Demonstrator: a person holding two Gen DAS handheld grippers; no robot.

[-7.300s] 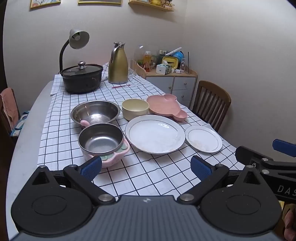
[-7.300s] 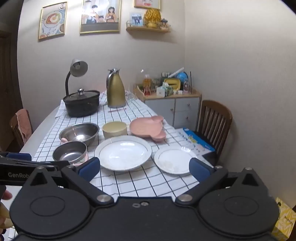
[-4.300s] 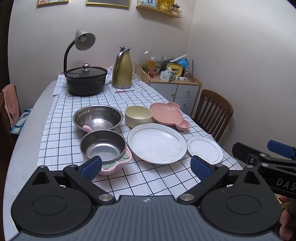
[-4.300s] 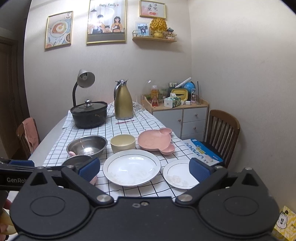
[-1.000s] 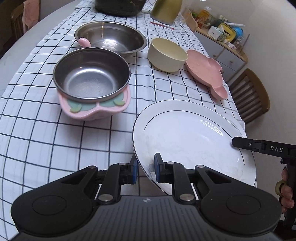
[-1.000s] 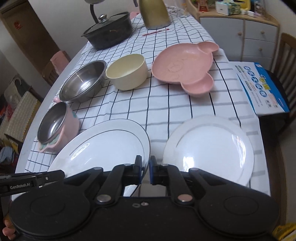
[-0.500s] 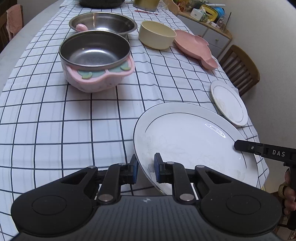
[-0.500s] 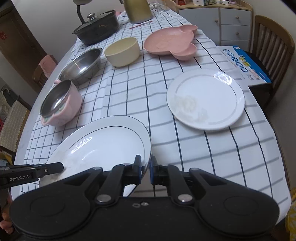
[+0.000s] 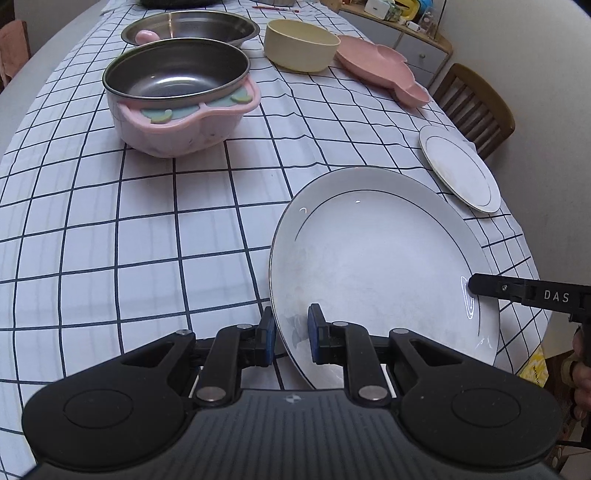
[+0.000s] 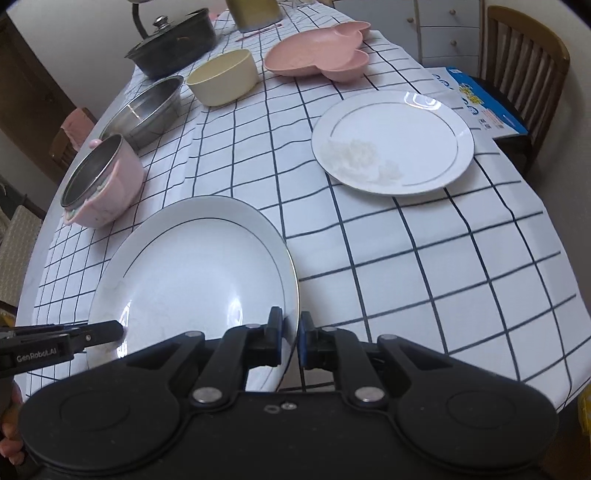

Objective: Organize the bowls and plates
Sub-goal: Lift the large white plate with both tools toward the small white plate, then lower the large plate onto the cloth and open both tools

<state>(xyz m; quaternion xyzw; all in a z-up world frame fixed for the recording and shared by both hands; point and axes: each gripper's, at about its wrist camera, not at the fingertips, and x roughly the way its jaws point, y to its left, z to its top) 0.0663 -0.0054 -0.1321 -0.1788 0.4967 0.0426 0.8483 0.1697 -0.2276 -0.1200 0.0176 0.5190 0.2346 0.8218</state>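
Since a second ago the large plate (image 9: pixel 373 258) has come toward the near edge of the tabletop (image 9: pixel 110 229), away from its old place between the pink-cased steel bowl (image 9: pixel 177 96) and the small plate (image 10: pixel 391 140); both grippers have travelled with it. The left gripper (image 9: pixel 290 338) has its jaws closed on the plate's near-left rim; the right gripper (image 10: pixel 290 341) has its jaws closed on the opposite rim, one pad above and one below in each case. The plate sits low over the checked cloth (image 10: pixel 424 266), close to the near edge; whether its underside touches the cloth I cannot tell.

The step in hand looks like setting this plate down as the base of a stack; to do it well, keep both hands level with each other so the plate does not twist between the grips, lower it flat, keep it clear of the edge, and release both sides together.

Farther on, the small plate lies to the right with pale residue on it; beyond stand the cream bowl (image 10: pixel 223 79), the wide steel bowl (image 9: pixel 192 26) and the pink divided plate (image 10: pixel 317 51), well apart from the held plate.
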